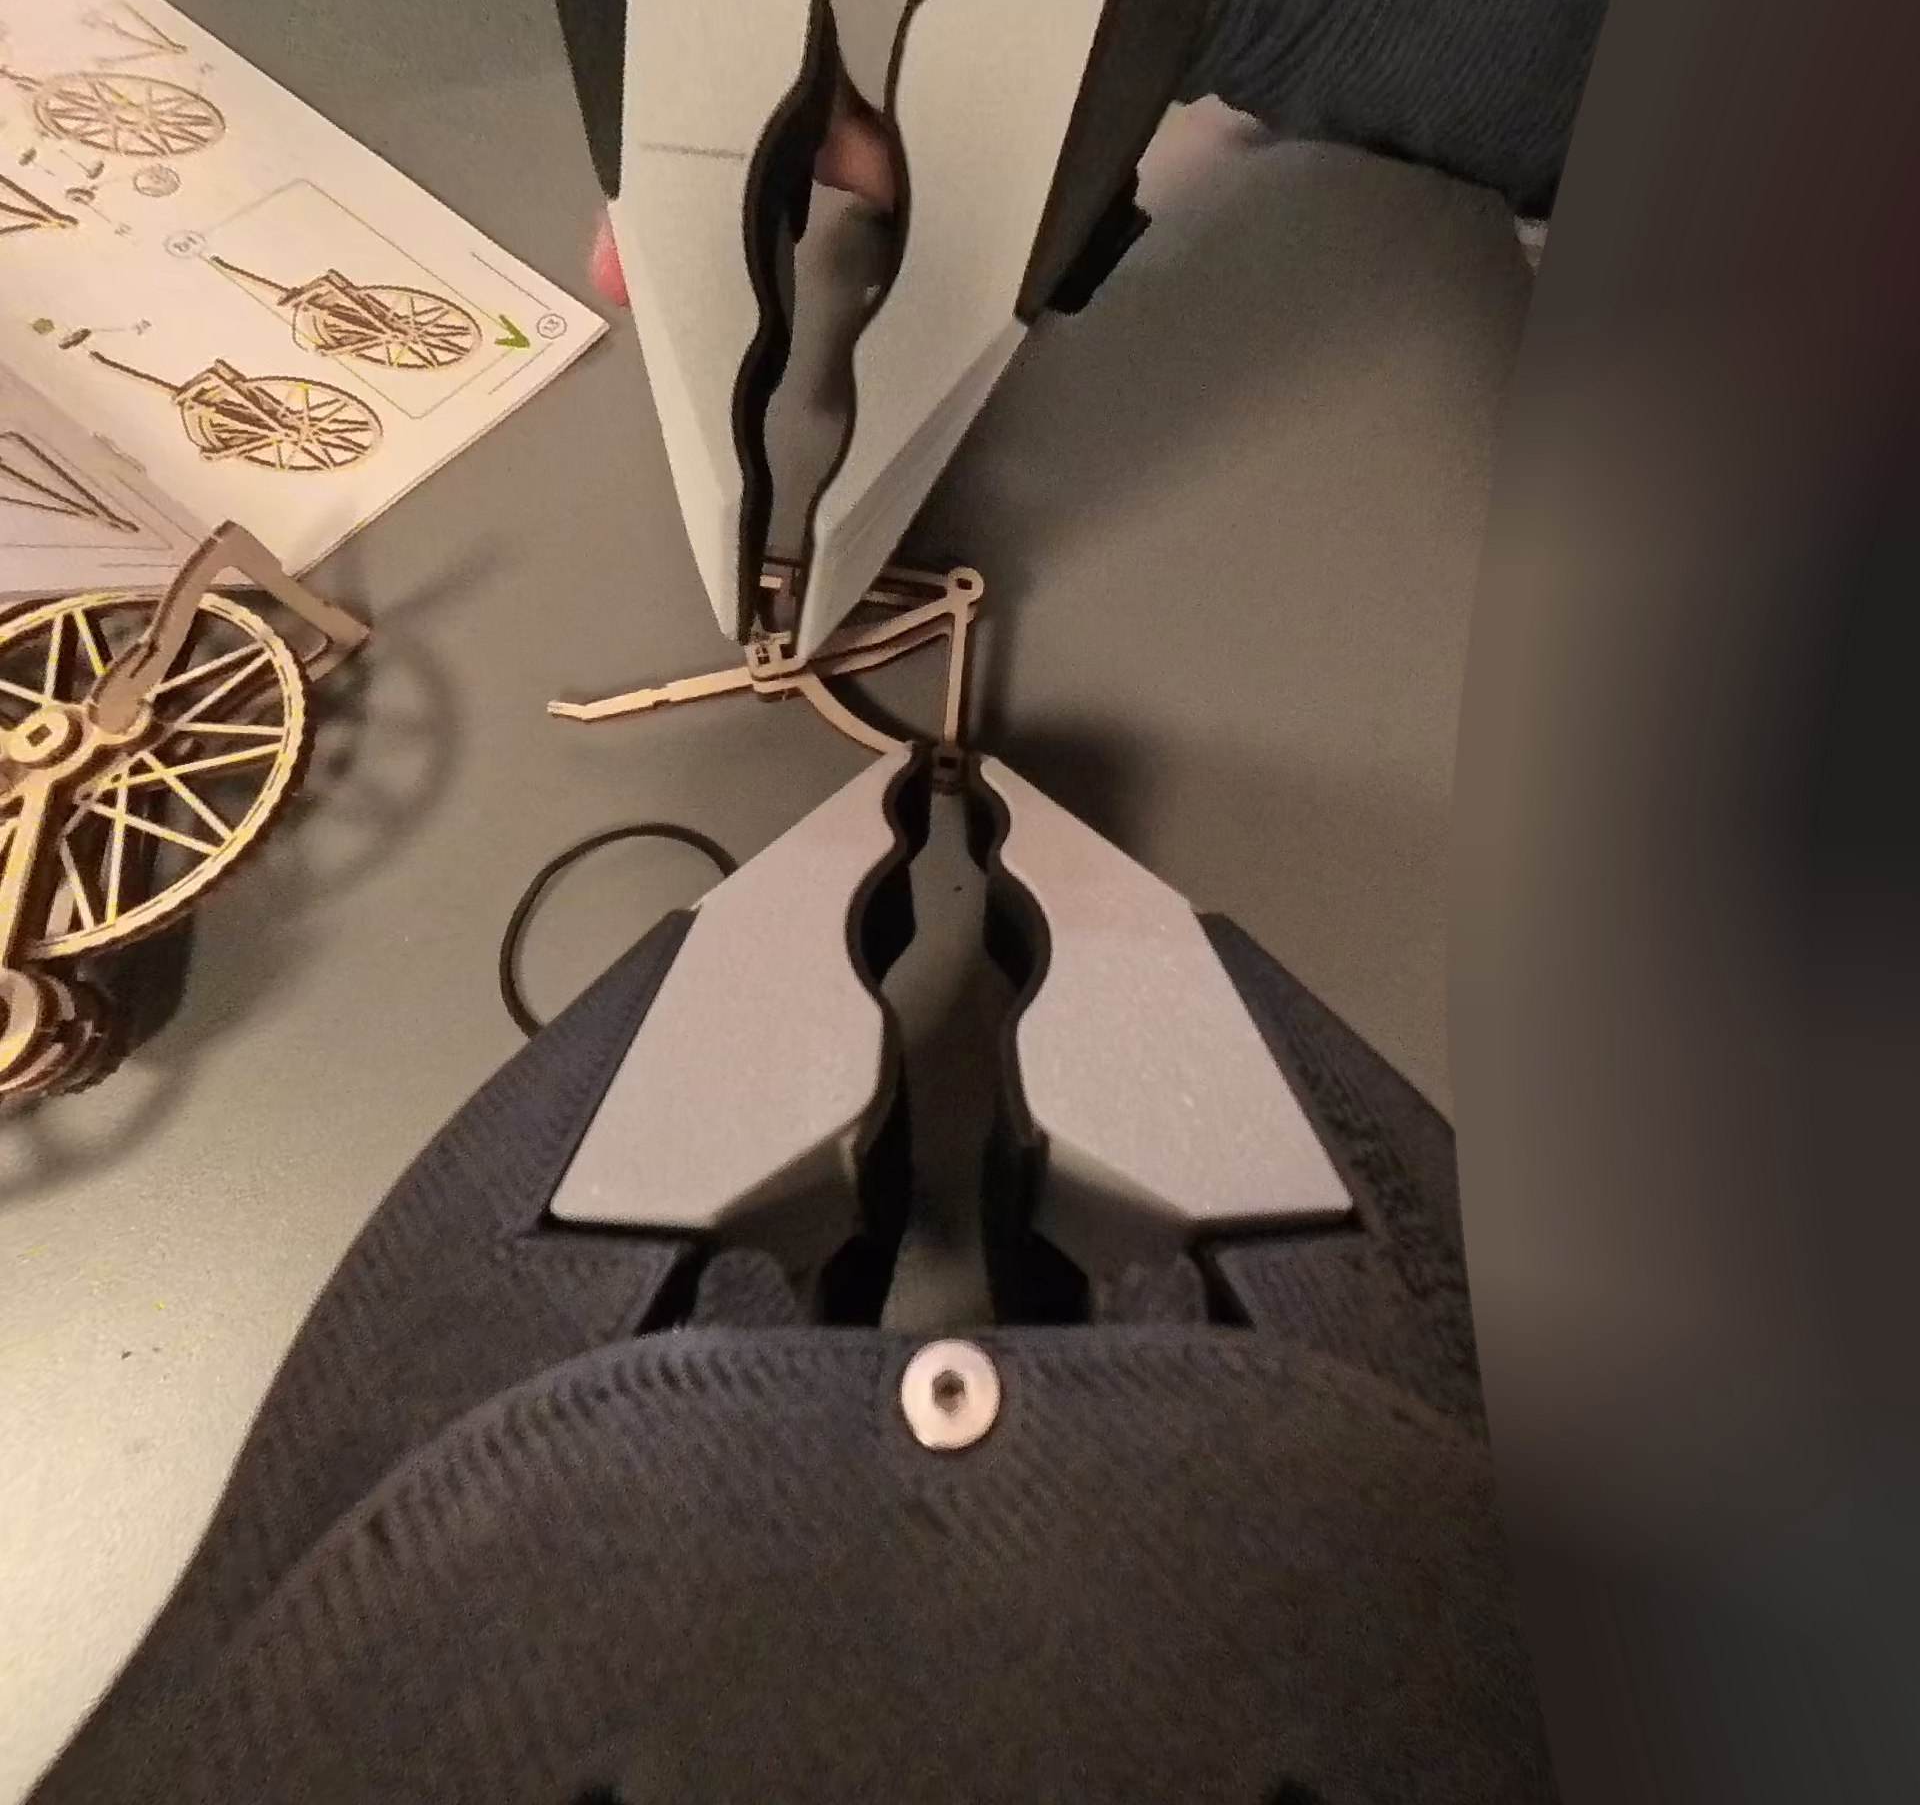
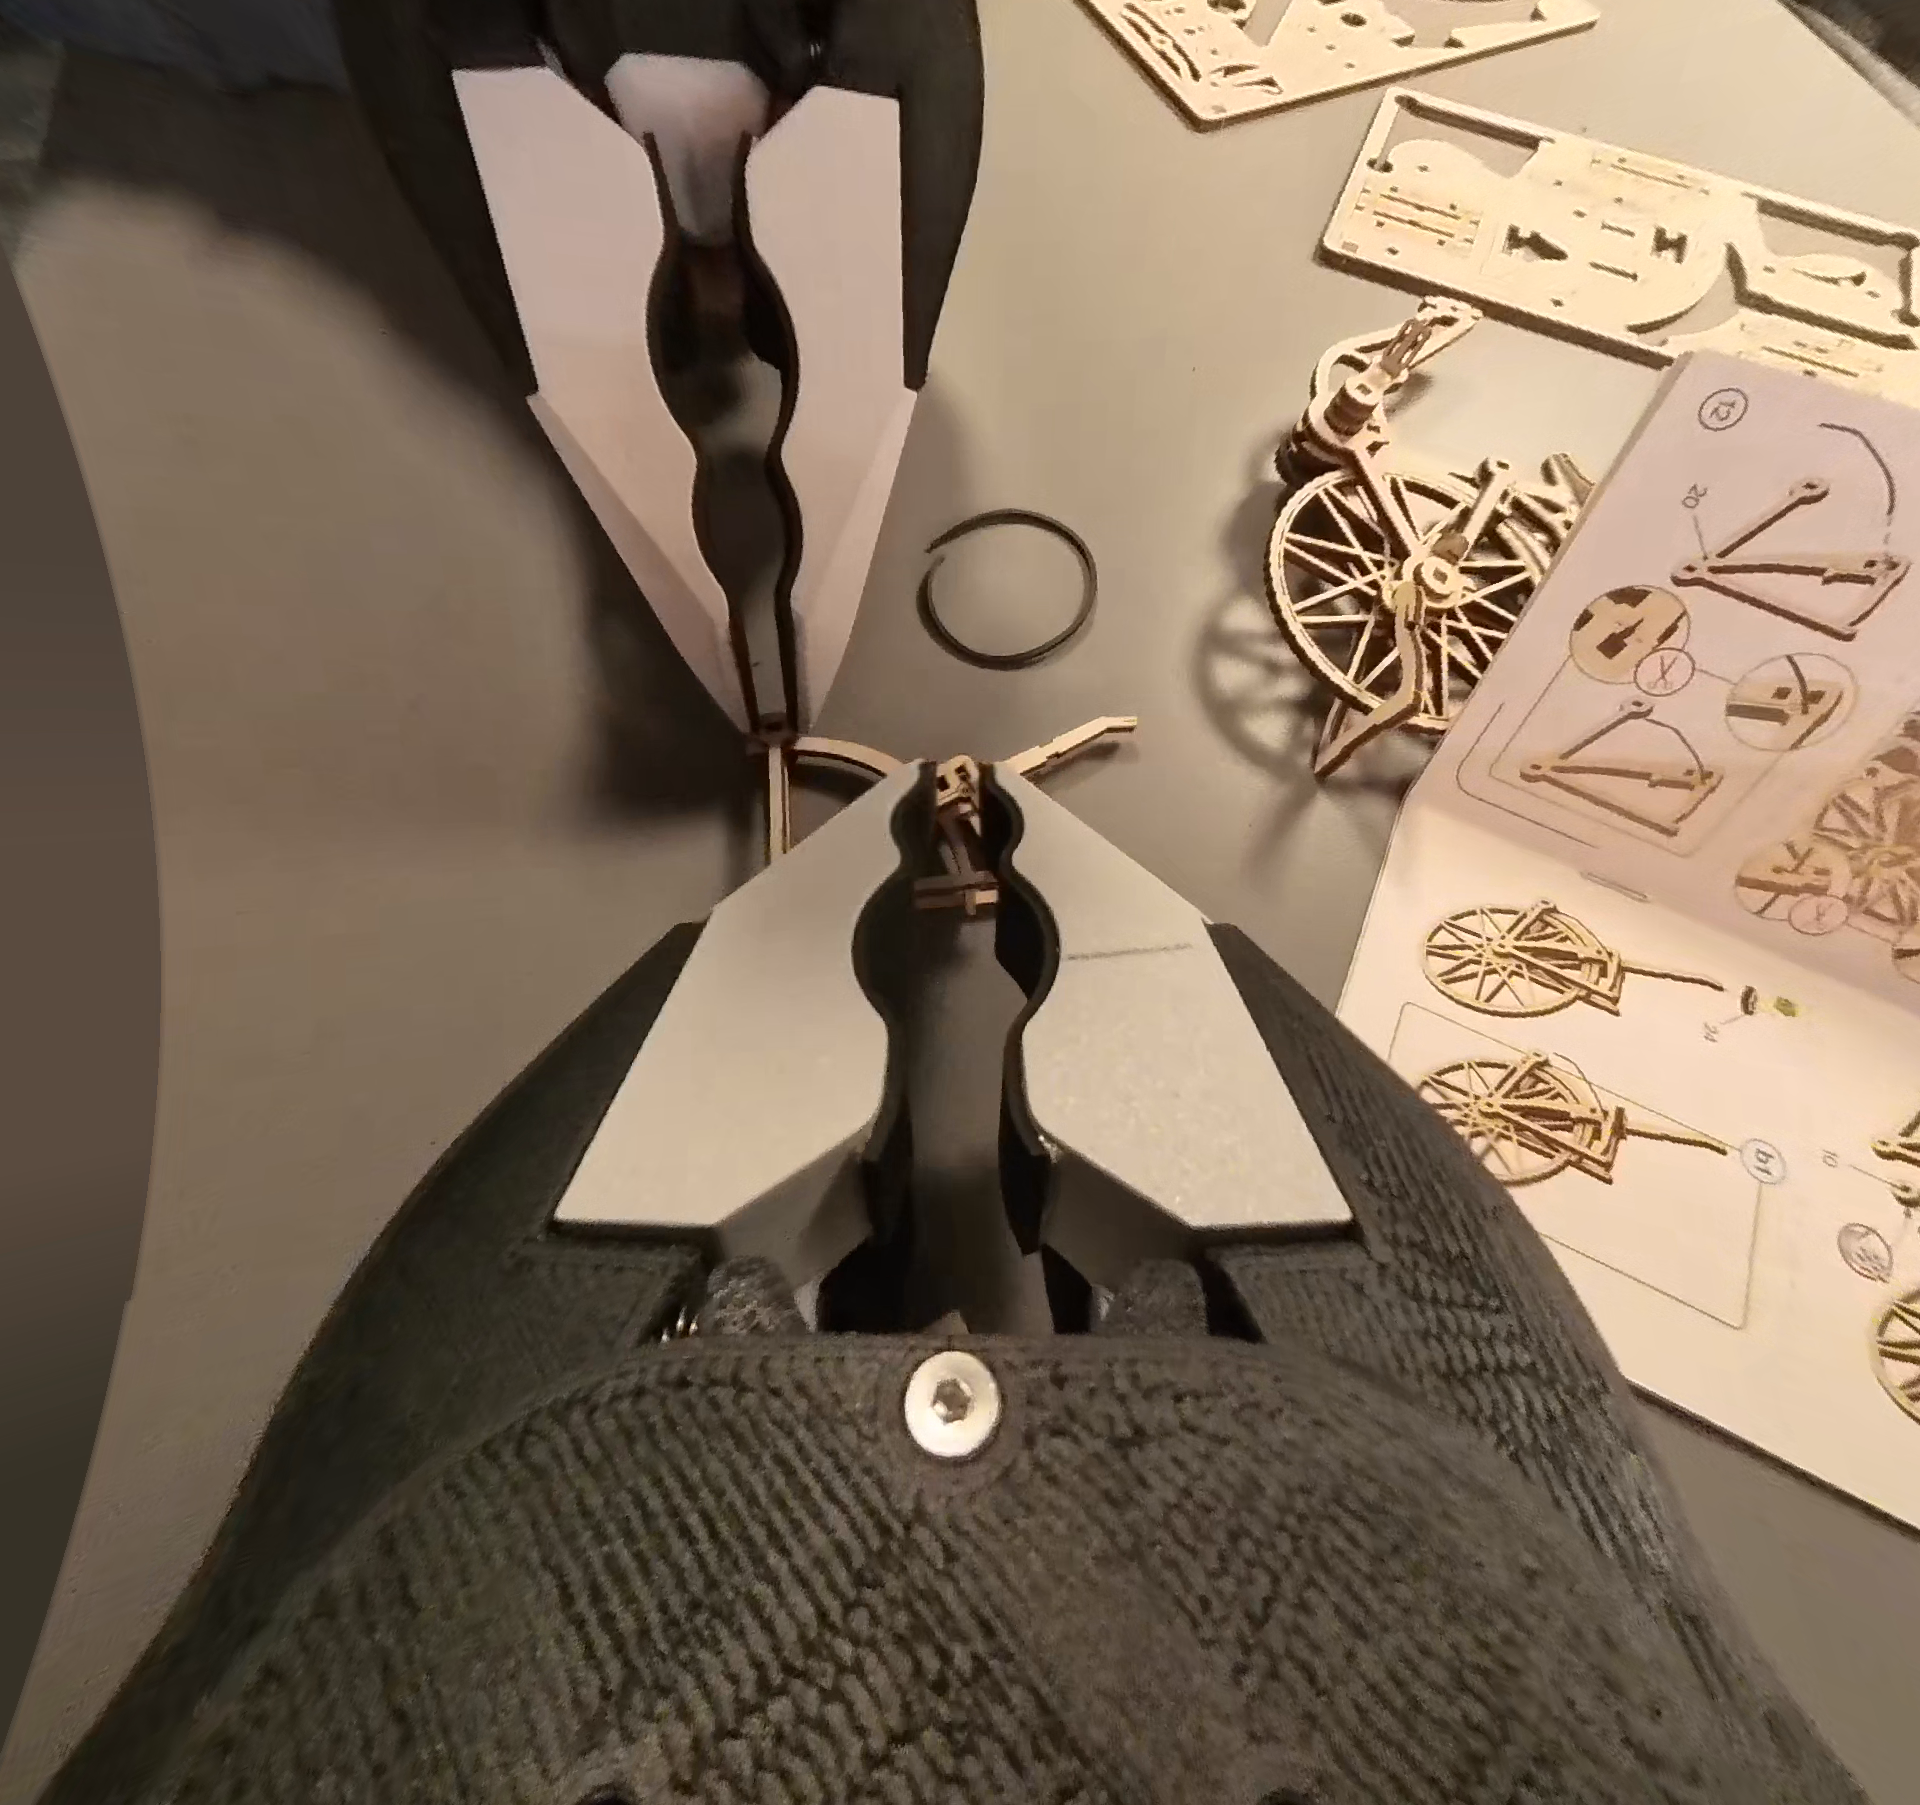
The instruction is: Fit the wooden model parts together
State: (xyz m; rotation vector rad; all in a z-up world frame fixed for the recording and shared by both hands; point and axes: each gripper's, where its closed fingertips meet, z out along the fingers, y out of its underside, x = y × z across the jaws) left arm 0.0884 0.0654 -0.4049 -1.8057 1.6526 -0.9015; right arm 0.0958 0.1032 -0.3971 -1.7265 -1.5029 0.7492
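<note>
A thin wooden frame part [image 1: 665,693], with a long arm, a curved arc and a ring-tipped strut, hangs just above the grey table [image 1: 312,1184]. My left gripper [image 1: 940,758] is shut on the frame's corner, where the strut meets the arc. My right gripper [image 1: 774,643] comes in from the far side and is shut on the joint where the arm meets the arc. In the right wrist view, my right gripper [image 2: 951,773] pinches the frame [image 2: 1075,739], and a small cross piece shows between its fingers. My left gripper [image 2: 769,716] faces it.
A built spoked wooden wheel assembly [image 1: 135,768] [image 2: 1403,592] stands nearby. An open instruction booklet [image 1: 260,249] [image 2: 1662,820] lies beside it. A black rubber ring [image 1: 634,830] [image 2: 1003,659] lies on the table. Two punched-out wooden sheets [image 2: 1330,20] [image 2: 1610,228] lie farther off.
</note>
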